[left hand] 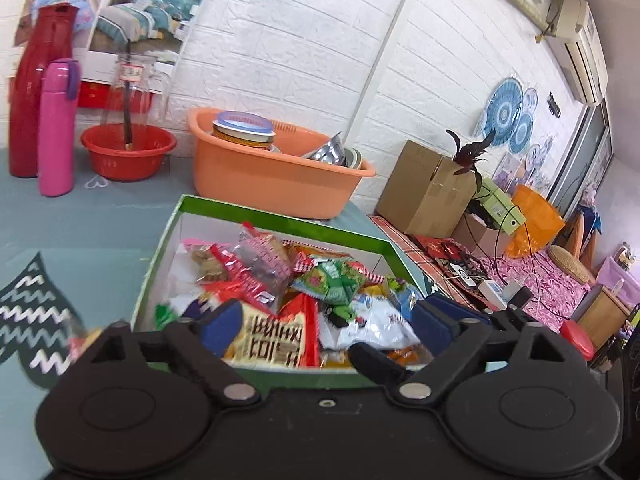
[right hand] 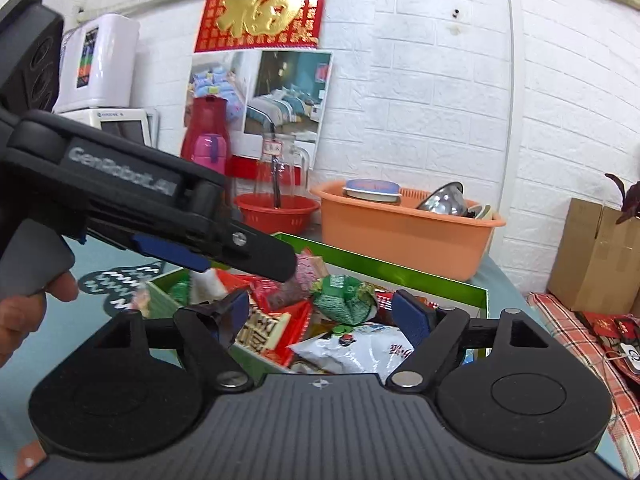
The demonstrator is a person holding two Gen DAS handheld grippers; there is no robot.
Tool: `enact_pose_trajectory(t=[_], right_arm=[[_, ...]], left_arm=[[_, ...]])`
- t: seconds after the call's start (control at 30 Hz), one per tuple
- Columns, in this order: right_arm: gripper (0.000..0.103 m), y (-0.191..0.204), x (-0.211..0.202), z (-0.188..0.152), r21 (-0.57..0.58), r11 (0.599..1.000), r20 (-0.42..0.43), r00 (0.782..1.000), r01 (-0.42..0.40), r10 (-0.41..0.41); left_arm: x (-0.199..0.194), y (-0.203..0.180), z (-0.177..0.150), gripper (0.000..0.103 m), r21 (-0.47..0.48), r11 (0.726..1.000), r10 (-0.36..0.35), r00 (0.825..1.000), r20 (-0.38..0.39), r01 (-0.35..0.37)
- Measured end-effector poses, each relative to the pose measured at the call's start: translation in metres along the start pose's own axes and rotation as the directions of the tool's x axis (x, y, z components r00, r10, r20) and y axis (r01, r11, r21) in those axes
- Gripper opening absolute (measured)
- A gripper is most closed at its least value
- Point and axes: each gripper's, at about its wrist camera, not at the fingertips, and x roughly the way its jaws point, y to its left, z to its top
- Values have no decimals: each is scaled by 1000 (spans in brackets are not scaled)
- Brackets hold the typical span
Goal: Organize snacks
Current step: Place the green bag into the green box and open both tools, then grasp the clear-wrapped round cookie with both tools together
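Most snacks [left hand: 280, 292] are already heaped in the green box [left hand: 280, 216] at frame centre, over which the left gripper [left hand: 320, 320] and right gripper [right hand: 320, 312] are held wide open, empty.

Landmark: snack box [left hand: 256, 216], on table [left hand: 100, 224]. Snack packets [left hand: 280, 280] heaped inside box. Tub [left hand: 276, 184] directly behind box, touching or just beside its back wall; lidded jar [left hand: 244, 130] and metal bowls [left hand: 332, 152] in tub. Basin [left hand: 128, 156] behind box, to left; glass pitcher [left hand: 134, 92] standing in basin. Two bottles [left hand: 56, 128] further left of basin. Patterned mat [left hand: 32, 308] left of box, on table. Cardboard carton [left hand: 424, 188] right of box, off table. Left gripper [left hand: 324, 320] over box near edge; right gripper [right hand: 320, 316] likewise.
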Motion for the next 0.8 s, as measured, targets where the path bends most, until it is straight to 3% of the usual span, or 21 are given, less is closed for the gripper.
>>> enact_pose_trajectory(t=[0.13,0.33,0.47,0.67,0.8], right_arm=[[103,14,-16,-5,14,999,-22,999,-34,34],[103,45,-20,-24,5,994,-101,989,-109,109],[103,61,-15,-31,25,992,-144,982,-121,124],[103,72,-18,-36,34,992,-161,979,-120,124],[103,71,-19,-40,42,994,-174,979,-100,106]], left_arm=[[-26,19,-27,103,-20,999,40,999,-34,-41],[-51,66,-54,103,-147,981,124,991,-52,-130],[-56,90,-46,103,-165,965,205,979,-13,-205],[-34,125,-16,98,-266,939,231,973,9,-220],[-6,140,0,96,-303,923,244,970,-21,-238]])
